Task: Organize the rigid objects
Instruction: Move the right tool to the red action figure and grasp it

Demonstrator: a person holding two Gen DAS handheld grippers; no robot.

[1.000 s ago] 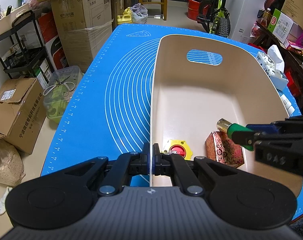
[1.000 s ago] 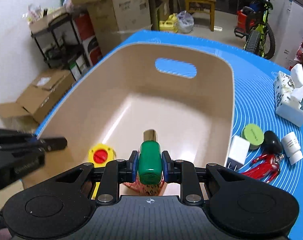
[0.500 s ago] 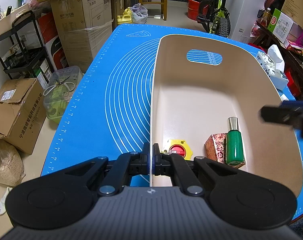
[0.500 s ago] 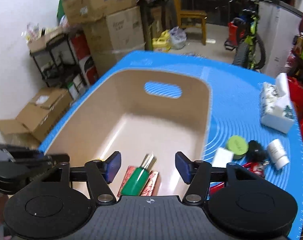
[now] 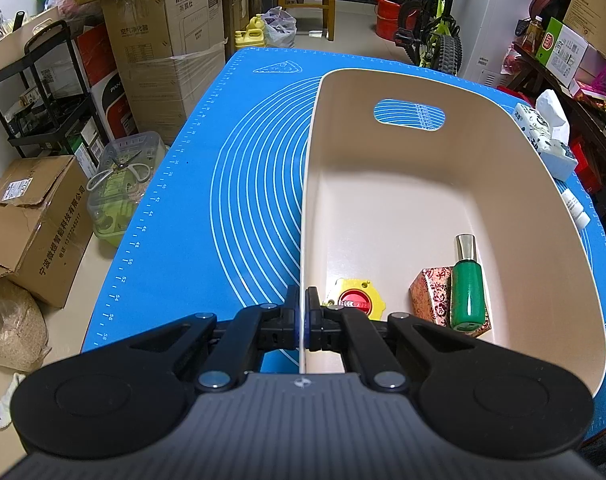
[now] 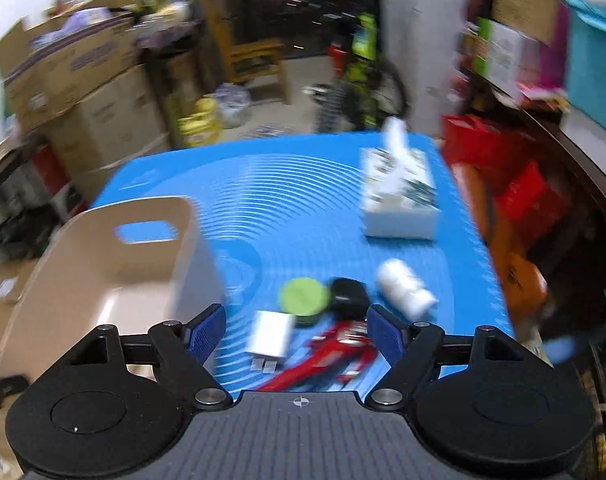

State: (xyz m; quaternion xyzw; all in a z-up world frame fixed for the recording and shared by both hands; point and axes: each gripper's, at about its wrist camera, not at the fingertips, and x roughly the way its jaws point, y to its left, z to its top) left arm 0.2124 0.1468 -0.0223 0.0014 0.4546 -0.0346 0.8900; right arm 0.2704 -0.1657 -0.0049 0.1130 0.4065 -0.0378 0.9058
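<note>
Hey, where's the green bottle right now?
In the left wrist view, the green bottle lies in the beige bin, near right corner, resting on the patterned red box.

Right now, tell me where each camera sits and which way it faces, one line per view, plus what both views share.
Left wrist: on the left gripper, angled down along the bin; the gripper, shut on the bin's near wall, shows below, with a bottle inside.
Right wrist: on the right gripper, angled down over the mat beside the bin; its jaws, empty, have just been opening, over a charger, green tin and red tool.
Shared: bin, mat, tissue box.
</note>
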